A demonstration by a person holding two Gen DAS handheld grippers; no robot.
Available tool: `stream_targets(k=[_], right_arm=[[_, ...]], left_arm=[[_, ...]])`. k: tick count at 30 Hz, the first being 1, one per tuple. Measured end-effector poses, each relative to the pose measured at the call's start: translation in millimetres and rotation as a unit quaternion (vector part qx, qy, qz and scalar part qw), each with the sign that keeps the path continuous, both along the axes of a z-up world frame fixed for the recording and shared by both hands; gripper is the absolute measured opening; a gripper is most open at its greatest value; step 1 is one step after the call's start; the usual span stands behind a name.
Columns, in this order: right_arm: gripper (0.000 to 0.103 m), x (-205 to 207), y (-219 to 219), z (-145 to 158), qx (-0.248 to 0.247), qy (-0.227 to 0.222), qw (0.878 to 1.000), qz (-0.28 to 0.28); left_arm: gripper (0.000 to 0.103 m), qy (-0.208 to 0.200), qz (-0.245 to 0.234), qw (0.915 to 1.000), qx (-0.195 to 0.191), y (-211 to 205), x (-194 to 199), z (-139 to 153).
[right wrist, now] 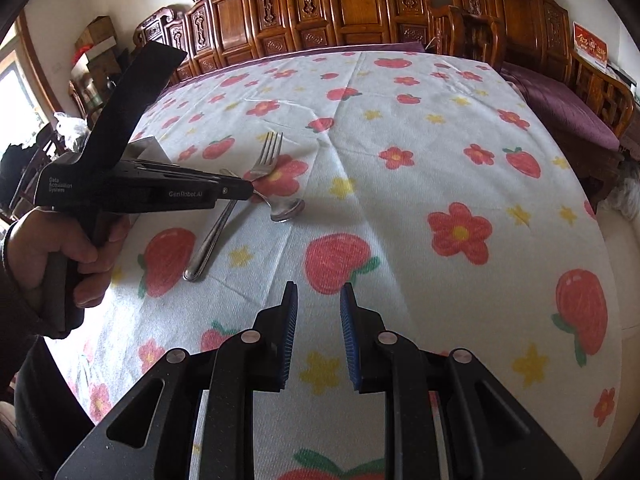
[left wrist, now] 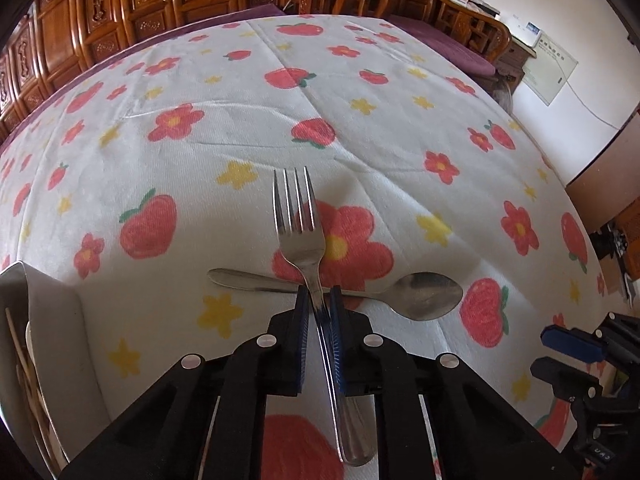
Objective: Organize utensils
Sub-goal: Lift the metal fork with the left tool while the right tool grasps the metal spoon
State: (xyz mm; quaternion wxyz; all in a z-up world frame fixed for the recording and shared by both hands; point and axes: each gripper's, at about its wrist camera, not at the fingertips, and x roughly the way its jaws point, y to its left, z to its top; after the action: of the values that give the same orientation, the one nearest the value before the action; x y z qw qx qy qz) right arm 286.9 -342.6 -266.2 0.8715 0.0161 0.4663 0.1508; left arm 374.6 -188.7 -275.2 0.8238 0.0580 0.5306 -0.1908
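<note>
Silver fork (left wrist: 298,236) and spoon (left wrist: 424,294) on white tablecloth (left wrist: 240,80) printed with red flowers.

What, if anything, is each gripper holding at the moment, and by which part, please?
The left gripper is shut on the fork at its neck, just below the tines. The right gripper holds nothing.

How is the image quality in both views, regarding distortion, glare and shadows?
Left wrist view: strong fisheye bending of the tablecloth, bright glints on the fork, soft shadow beside it. Right wrist view: same curvature, dark corners, overexposed window at left, spoon sharp.
</note>
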Motion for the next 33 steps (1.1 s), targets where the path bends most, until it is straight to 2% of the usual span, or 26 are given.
stream_targets(k=[4,11,15,24,33], right_arm=[[0.024,9,5,3,-0.004,-0.006,1.0,0.006],[0.024,40,17,6,-0.001,-0.012,1.0,0.019],[0.029,62,32,8,-0.013,-0.017,0.999,0.034],[0.029,96,46,-21,-0.021,0.048,0.998,0.03],[0.028,87,51,-26,-0.019,0.058,0.998,0.015]], left_arm=[[0.006,-0.012,0.003,0.9999,0.001,9,-8,7],[0.006,-0.026,0.018,0.9992,-0.022,38,-28,30],[0.006,-0.04,0.021,0.9984,-0.034,49,-40,48],[0.006,-0.067,0.023,0.9966,-0.042,73,-65,78],[0.006,-0.084,0.029,0.9953,-0.039,90,-79,93]])
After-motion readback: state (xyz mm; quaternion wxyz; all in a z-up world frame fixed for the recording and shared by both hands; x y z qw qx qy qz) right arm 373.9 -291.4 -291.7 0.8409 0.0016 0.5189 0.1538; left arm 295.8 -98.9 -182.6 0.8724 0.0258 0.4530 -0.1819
